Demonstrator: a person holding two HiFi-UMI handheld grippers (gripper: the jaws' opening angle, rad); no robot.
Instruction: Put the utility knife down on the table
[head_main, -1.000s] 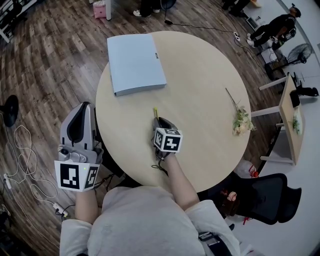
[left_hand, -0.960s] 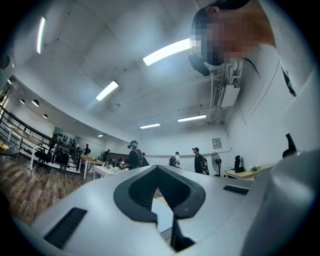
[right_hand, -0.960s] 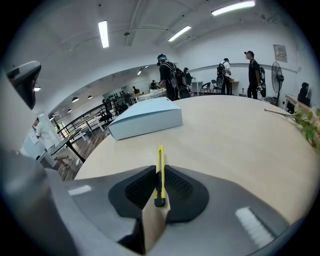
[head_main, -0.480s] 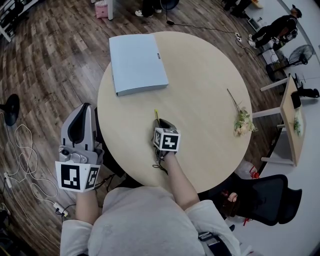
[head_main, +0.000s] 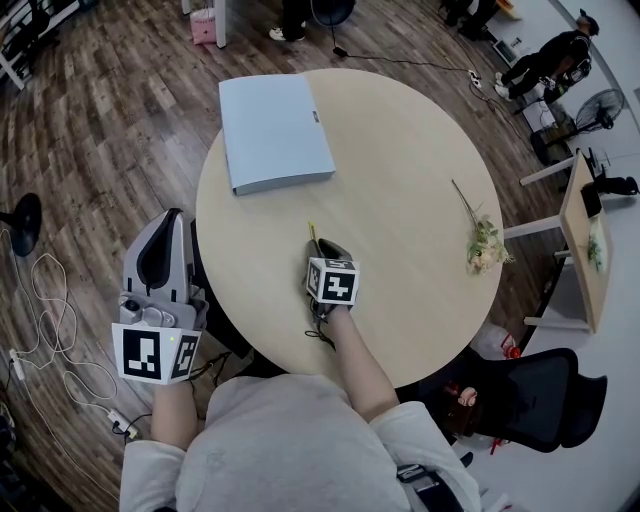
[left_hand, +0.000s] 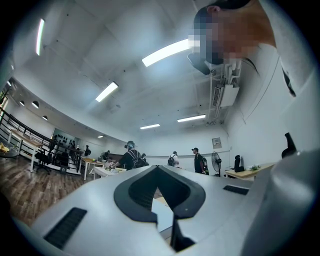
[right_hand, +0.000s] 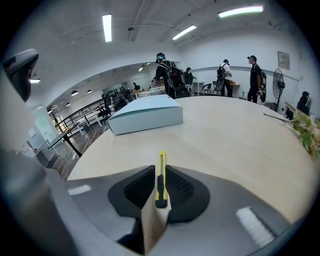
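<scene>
Beside the round pale wooden table (head_main: 420, 140), near-left: grey left gripper (head_main: 172, 216), over dark plank floor (head_main: 90, 130); jaw tips pressed together, nothing between.
Right gripper (head_main: 319, 243): low over the table's near part; jaws clamped on a slim yellow utility knife (right_hand: 160, 180).
Utility knife: pinched on edge between those jaws, black slider up, tip pointing ahead past them over the tabletop; contact with the table not discernible.
Dried flower sprig (head_main: 480, 240): lying near the table's right edge.
Flat pale-blue rectangular box (head_main: 275, 130): lying on the table's far-left part, well apart from the knife.
People (right_hand: 170, 75): standing well beyond the table.
</scene>
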